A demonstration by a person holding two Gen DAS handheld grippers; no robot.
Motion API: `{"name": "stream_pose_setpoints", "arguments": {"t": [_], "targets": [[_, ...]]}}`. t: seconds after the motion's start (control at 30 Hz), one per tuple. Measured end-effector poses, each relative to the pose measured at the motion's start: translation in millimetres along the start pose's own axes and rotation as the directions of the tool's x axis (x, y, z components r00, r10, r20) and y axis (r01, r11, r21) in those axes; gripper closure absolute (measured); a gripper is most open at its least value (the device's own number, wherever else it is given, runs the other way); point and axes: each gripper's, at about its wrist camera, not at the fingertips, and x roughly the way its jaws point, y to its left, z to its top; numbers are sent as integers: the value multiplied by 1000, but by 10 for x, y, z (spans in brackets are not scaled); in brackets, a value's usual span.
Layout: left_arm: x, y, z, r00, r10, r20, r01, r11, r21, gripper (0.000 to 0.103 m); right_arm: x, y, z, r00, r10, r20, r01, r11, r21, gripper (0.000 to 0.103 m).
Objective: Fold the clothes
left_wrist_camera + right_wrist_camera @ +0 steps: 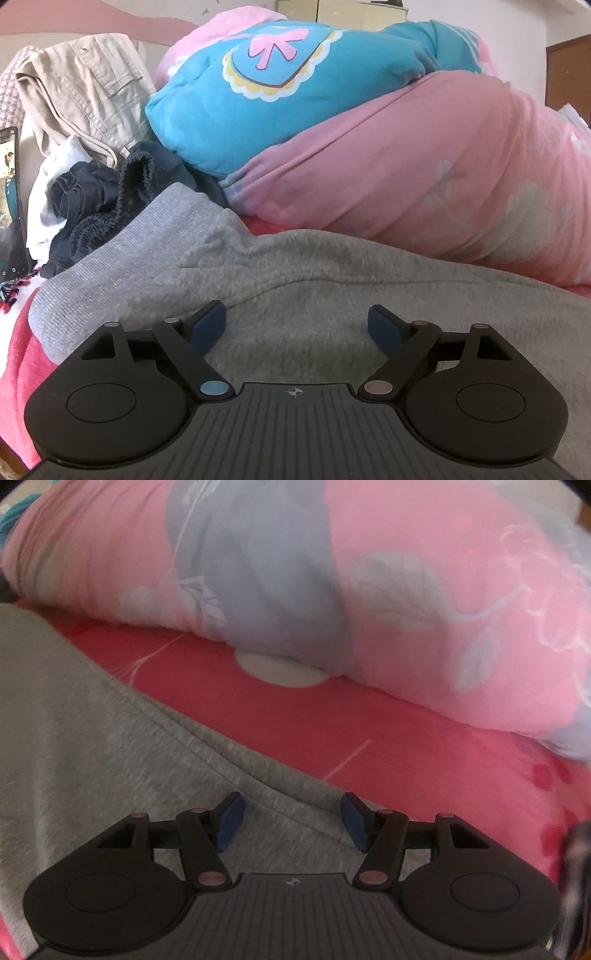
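A grey fleece garment [258,273] lies spread on the red bed sheet [295,716]. In the left wrist view my left gripper [297,326] hovers low over the grey cloth, jaws wide open, nothing between the blue pads [210,326]. In the right wrist view the same grey garment [110,738] fills the lower left, its stitched hem [236,753] running diagonally. My right gripper [291,821] stands open just above that hem near the garment's edge, with no cloth pinched between its pads [352,821].
A rolled pink quilt [424,177] with a blue cushion [295,81] on top lies behind the garment. A heap of other clothes sits at the left: beige trousers [85,85], dark navy cloth [110,206], white cloth [48,192]. A phone [11,199] stands at the far left.
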Motion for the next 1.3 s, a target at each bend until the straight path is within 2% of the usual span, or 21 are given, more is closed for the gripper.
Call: {"name": "stream_pose_setpoints", "arguments": {"t": [0.17, 0.2, 0.27, 0.3, 0.33, 0.47, 0.53, 0.6, 0.77, 0.87, 0.97, 1.07, 1.2, 1.3], "targets": [[1, -18, -5, 1000, 7, -3, -7, 1000, 10, 17, 42, -139, 79, 991, 89, -99, -87, 996, 33, 42], [0, -18, -6, 1000, 8, -3, -8, 1000, 10, 17, 63, -130, 84, 991, 85, -100, -82, 996, 33, 45], [2, -22, -10, 1000, 10, -3, -10, 1000, 12, 17, 38, -46, 65, 994, 66, -86, -65, 998, 19, 54], [4, -23, -13, 1000, 13, -4, -12, 1000, 14, 17, 28, -8, 48, 996, 47, -74, -46, 999, 19, 67], [4, -23, -17, 1000, 13, -4, -13, 1000, 17, 17, 17, 30, 30, 998, 28, -62, -27, 999, 20, 73], [11, -19, -24, 1000, 12, -6, -12, 1000, 16, 17, -26, 183, -39, 999, -49, -13, 49, 998, 25, 85], [12, -16, -25, 1000, 10, -7, -10, 1000, 13, 17, -44, 266, -37, 995, -96, -1, 96, 995, 11, 97], [6, -2, -27, 1000, 3, -4, -3, 1000, 7, 17, -87, 378, -42, 987, -159, 14, 159, 987, -25, 99], [-2, 33, -30, 1000, -14, 2, 14, 1000, -13, 17, -235, 547, -21, 959, -278, 59, 283, 953, -110, 100], [-5, 40, -32, 1000, -18, 4, 18, 1000, -18, 17, -236, 560, 49, 945, -317, 78, 325, 935, -140, 100], [-1, 32, -35, 1000, -12, 4, 13, 1000, -13, 17, -173, 566, 87, 936, -341, 85, 350, 921, -168, 101], [6, 25, -36, 1000, -8, 1, 8, 1000, -6, 17, -5, 552, 49, 936, -344, 73, 351, 921, -170, 101], [12, 19, -35, 1000, -4, -3, 4, 1000, 2, 17, 156, 504, -42, 934, -345, 87, 355, 925, -138, 100], [12, 18, -34, 1000, 0, -6, 0, 1000, 5, 17, 53, 343, -21, 937, -333, 103, 336, 942, -10, 99]]}}
